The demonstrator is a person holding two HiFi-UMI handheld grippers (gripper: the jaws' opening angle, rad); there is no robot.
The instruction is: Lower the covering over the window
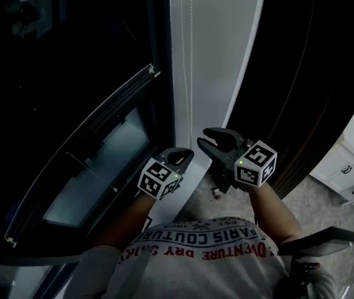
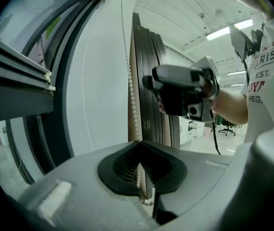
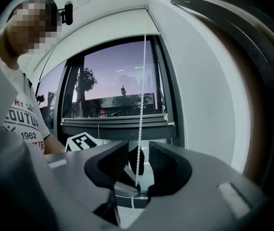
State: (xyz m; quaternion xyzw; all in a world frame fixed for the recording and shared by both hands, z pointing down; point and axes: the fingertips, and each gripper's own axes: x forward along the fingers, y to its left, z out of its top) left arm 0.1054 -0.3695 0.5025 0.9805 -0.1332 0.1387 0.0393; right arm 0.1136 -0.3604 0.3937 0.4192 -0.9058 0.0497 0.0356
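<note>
Left gripper (image 2: 139, 171) jaws are clamping shut on the bead chain (image 2: 131, 93), pinching it so a downward pull can drive the roller. Right gripper (image 3: 137, 162) jaws are standing apart, with the same chain running loose between them, unpressed, probably lining up the next grip. What looks like the shade's bottom rail (image 3: 118, 123) is hanging partway down the window (image 3: 112, 88); the covering is judged only partly lowered.

Bead chain (image 1: 191, 55) hangs right of the window (image 1: 96, 167); left gripper (image 1: 178, 159) just left of right gripper (image 1: 214, 141).
</note>
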